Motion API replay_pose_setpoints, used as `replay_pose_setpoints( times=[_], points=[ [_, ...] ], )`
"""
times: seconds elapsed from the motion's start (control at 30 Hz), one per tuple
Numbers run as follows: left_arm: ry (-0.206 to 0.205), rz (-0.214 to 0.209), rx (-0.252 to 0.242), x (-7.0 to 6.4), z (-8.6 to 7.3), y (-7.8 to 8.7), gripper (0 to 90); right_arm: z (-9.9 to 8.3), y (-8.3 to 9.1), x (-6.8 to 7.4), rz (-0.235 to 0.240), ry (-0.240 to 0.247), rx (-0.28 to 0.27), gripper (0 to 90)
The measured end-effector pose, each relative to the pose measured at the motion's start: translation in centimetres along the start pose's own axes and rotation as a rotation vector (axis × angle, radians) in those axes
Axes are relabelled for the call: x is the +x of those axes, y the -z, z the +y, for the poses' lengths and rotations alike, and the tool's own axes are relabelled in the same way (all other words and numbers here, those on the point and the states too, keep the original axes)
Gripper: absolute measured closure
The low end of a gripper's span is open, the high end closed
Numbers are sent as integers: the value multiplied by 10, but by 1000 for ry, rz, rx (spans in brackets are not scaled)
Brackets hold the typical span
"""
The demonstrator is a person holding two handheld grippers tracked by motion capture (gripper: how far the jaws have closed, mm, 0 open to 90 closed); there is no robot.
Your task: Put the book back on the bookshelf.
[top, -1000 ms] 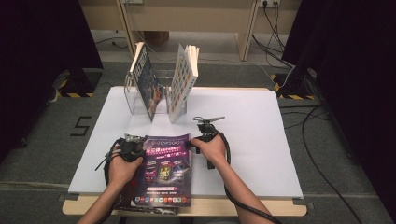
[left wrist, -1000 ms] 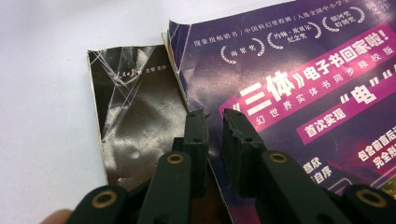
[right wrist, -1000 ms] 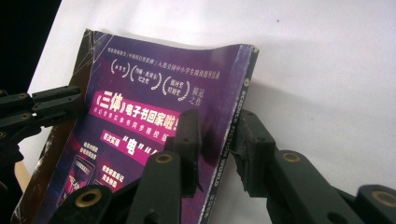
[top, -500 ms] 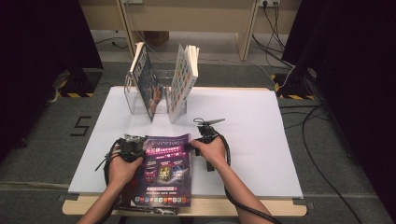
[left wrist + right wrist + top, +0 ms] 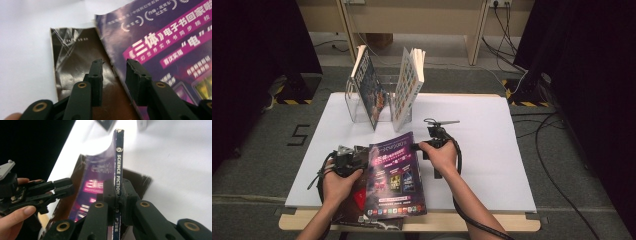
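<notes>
A purple magazine [image 5: 394, 172] lies near the table's front edge on top of a dark brown magazine [image 5: 357, 197]. My right gripper [image 5: 417, 146] is shut on the purple magazine's spine [image 5: 117, 157], which stands lifted off the table between its jaws [image 5: 117, 187]. My left gripper [image 5: 361, 160] is at the purple magazine's left edge. It hangs open [image 5: 113, 65] over the dark magazine [image 5: 72, 57], beside the purple cover [image 5: 170, 42], with nothing between its fingers. The left gripper [image 5: 62, 188] also appears at the left of the right gripper view.
A clear stand [image 5: 357, 112] at the back of the white table [image 5: 492, 150] holds two upright magazines, one leaning left [image 5: 369, 92] and one leaning right [image 5: 408, 87]. Both magazines overhang the wooden front edge [image 5: 462, 222]. Cables run on the floor to the right [image 5: 557, 165].
The right gripper has raised the purple magazine's spine edge a little, so the cover tilts up more on its right side. The left gripper has hardly moved.
</notes>
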State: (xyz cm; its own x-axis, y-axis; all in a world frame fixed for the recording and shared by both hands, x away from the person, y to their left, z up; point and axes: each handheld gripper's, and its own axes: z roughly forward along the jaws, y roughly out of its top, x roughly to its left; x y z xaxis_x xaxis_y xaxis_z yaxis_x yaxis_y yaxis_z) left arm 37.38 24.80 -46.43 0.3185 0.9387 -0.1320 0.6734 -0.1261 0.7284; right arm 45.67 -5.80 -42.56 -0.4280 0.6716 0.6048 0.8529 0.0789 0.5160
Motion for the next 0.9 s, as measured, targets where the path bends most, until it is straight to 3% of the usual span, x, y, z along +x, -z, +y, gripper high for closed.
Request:
replay_pose_setpoints(
  times=[0.33,0.63,0.9],
  points=[
    [9,-15,-82,-5,12,19,596,4,24,22,-44,95,-121,848],
    [2,-22,-92,-8,14,23,571,6,38,37,-70,156,-209,848],
    [10,-45,-130,-12,20,30,557,13,47,56,-98,226,-288,848]
  ],
)
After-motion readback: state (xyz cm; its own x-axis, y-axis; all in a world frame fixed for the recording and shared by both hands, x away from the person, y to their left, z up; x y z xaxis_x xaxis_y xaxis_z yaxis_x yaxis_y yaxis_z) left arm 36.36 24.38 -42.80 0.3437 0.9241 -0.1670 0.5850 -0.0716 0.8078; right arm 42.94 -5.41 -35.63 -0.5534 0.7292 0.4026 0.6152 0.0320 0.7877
